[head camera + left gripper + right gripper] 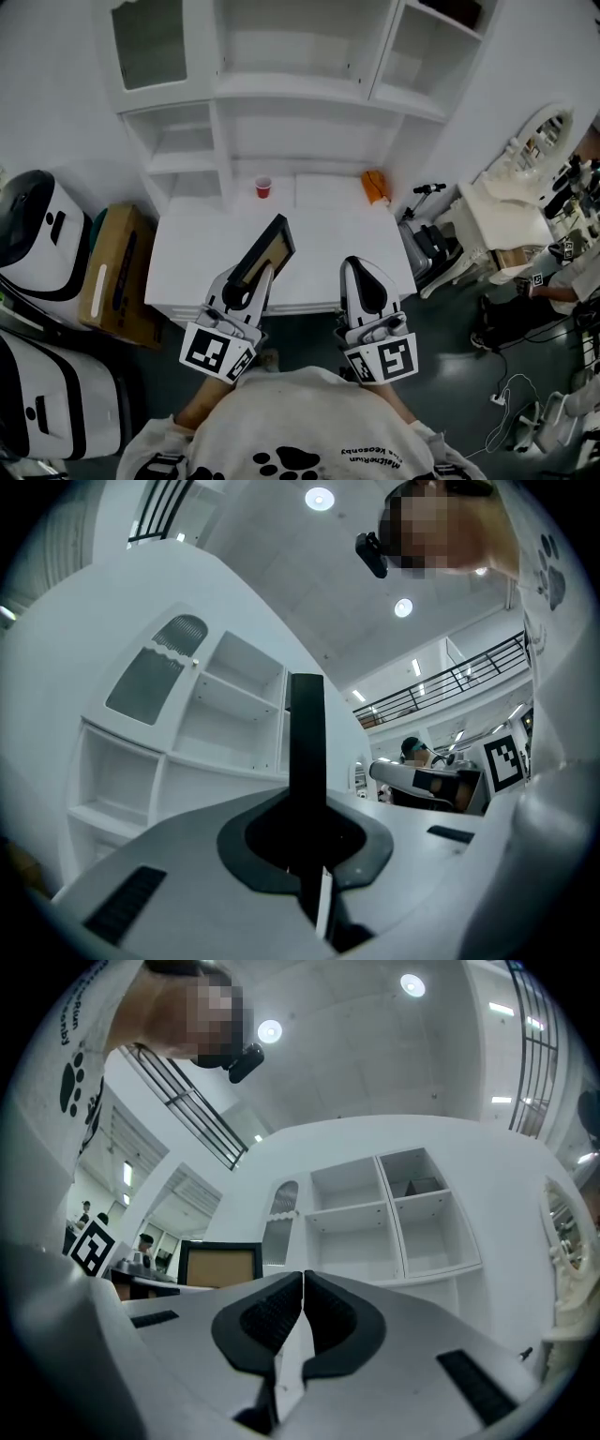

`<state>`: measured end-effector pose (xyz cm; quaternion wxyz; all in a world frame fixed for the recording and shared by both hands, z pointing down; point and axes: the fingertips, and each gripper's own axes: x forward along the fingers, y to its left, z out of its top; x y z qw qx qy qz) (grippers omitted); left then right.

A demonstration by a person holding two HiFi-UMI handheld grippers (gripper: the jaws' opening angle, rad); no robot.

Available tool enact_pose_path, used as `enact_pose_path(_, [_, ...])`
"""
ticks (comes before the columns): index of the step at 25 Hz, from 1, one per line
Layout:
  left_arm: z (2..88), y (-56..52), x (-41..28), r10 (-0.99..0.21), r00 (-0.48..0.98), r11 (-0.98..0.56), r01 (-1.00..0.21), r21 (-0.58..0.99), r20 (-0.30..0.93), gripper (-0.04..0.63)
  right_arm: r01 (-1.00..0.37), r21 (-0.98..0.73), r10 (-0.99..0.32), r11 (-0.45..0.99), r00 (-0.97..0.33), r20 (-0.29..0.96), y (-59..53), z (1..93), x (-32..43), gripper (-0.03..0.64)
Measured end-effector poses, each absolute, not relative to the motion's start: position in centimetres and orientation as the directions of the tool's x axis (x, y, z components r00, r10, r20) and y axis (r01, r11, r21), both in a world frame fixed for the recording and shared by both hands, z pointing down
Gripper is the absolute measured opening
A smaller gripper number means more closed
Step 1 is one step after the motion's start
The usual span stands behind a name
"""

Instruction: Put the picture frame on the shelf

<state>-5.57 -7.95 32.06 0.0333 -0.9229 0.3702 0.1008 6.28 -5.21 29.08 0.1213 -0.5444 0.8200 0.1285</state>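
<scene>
My left gripper [262, 275] has the picture frame [263, 249]. In the left gripper view the frame [307, 733] runs edge-on as a dark bar straight up between the fingers [239, 841], which are closed tight on its lower end. From the head view I see a black border around a brown panel. The frame is tilted, with its upper end leaning away from me toward the shelf [309, 89]. It hangs in the air over the front part of the white desk [328, 234] and touches neither the desk nor any shelf board.

My right gripper [355, 265] is just beside it, at about the same distance from me, and carries nothing. In the right gripper view its fingers [253, 1321] meet along a single seam with nothing between them. That view also catches the frame off to its left, showing the brown face, and the open white compartments of the shelf ahead.

At the back of the desk stand a red cup [263, 187] and, to its right, an orange object [375, 186], both well apart from the frame. A cardboard box [117, 262] sits on the floor left of the desk.
</scene>
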Motion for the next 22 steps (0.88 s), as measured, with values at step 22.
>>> enact_pose_path(22, [32.4,-24.2,-3.9,-0.625,0.743,-0.761,-0.648,-0.024,-0.241,0.026,-0.935,0.085,-0.863,0.343,-0.350,-0.364,-21.0,30.0,7.0,0.035])
